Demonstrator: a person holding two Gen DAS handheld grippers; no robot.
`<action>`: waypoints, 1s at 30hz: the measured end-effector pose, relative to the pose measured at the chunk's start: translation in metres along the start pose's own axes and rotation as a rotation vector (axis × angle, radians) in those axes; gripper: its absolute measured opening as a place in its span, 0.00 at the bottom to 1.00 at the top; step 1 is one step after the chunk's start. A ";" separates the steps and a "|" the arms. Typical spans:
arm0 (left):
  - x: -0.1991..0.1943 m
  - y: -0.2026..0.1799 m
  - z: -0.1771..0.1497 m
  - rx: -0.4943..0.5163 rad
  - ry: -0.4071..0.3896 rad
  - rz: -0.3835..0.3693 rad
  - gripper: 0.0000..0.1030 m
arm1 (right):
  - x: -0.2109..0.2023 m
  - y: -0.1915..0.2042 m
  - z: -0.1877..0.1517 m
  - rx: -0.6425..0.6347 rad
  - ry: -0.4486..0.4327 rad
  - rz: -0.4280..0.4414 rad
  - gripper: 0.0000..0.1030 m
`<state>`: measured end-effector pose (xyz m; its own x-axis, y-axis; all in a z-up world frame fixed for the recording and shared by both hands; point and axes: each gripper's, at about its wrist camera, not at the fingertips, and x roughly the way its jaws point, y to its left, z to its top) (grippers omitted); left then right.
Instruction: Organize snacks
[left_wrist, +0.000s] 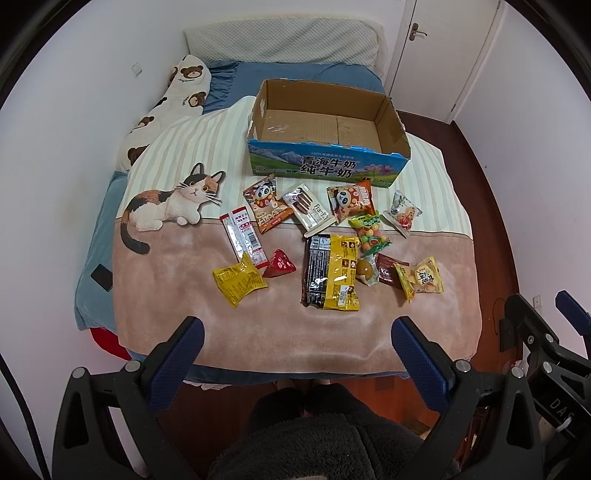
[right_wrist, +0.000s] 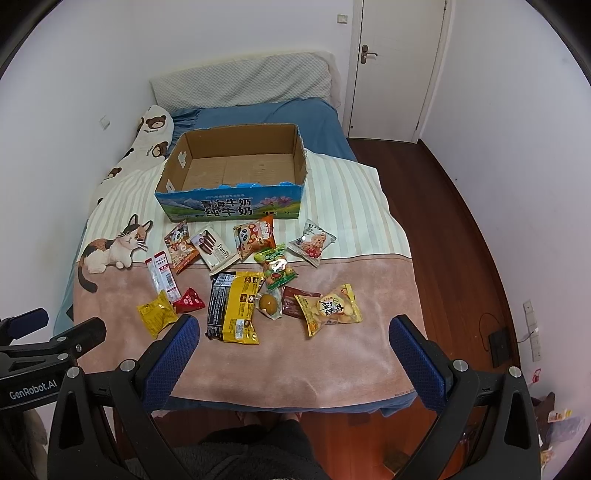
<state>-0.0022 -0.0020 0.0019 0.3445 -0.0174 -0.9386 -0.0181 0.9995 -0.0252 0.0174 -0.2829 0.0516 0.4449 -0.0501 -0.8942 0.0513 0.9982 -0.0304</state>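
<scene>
You have the open cardboard box (left_wrist: 328, 147) standing upright on the striped part of the blanket, with nothing inside it. Its front wall is blue and green with Chinese letters. Just before it you see a row: an orange panda packet (left_wrist: 266, 203), a Franzzi wafer pack (left_wrist: 306, 208), a second panda packet (left_wrist: 350, 202) and a clear cookie bag (left_wrist: 402, 213). A green candy bag (left_wrist: 370, 232) lies partly on the second panda packet. Nearer to you lie a red-white stick pack (left_wrist: 243, 236), a small yellow packet (left_wrist: 239, 280), a red triangular snack (left_wrist: 279, 264), a big black-yellow packet (left_wrist: 330, 271) lying flat, a wrapped egg (left_wrist: 364, 269), a brown packet (left_wrist: 389, 275) and a yellow cracker bag (left_wrist: 421, 282) that partly covers it.
</scene>
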 end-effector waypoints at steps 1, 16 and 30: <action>0.000 0.000 0.000 0.000 0.000 -0.001 1.00 | 0.000 0.001 0.000 0.000 0.001 0.002 1.00; 0.000 0.001 -0.001 0.000 0.000 -0.003 1.00 | 0.000 0.001 0.000 0.000 -0.002 0.002 1.00; 0.000 0.001 -0.002 -0.001 -0.003 -0.005 1.00 | -0.003 0.001 0.002 -0.002 -0.015 0.002 1.00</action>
<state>-0.0037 -0.0010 0.0013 0.3475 -0.0227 -0.9374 -0.0176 0.9994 -0.0307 0.0175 -0.2819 0.0548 0.4586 -0.0490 -0.8873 0.0491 0.9984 -0.0298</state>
